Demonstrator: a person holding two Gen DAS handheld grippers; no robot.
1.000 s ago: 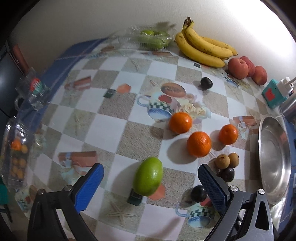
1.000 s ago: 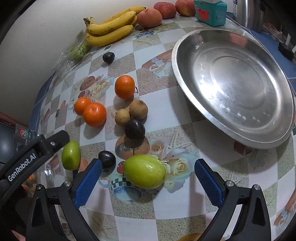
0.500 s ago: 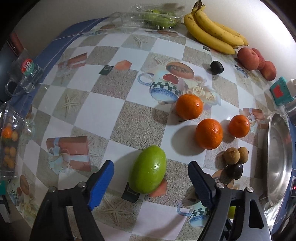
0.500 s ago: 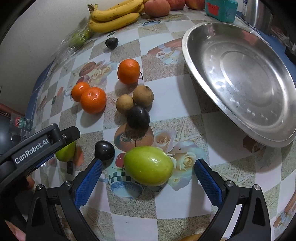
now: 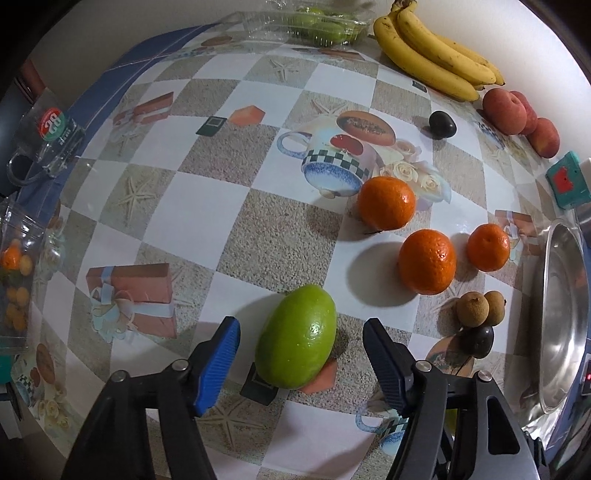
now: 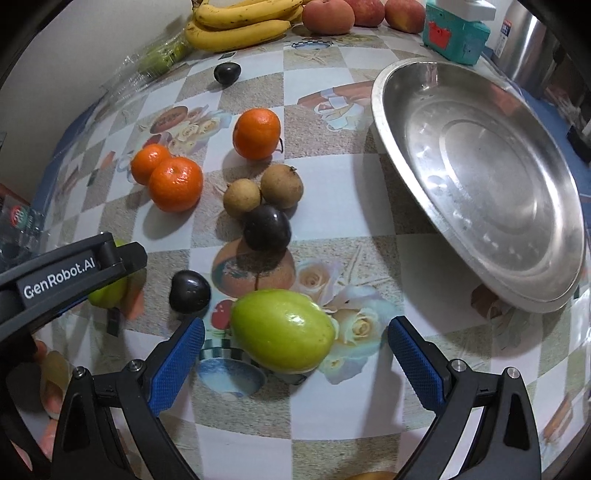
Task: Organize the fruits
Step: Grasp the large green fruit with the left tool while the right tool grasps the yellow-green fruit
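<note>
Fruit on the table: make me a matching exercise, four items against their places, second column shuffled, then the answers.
Items:
1. bananas
2. steel pan
3. dark plum
4. green fruit

Places:
A. between the open right tongs
B. touching the two brown fruits, on their near side
C. far end of the table, by the wall
D. right side of the table, nothing in it

Pairs: 1-C, 2-D, 3-B, 4-A

The left gripper (image 6: 110,273) carries a white label reading "GenRobot.AI" on its black arm. A clear glass mug (image 5: 44,147) at the worktop's left edge bears a round red-and-green sticker with the number "28".
</note>
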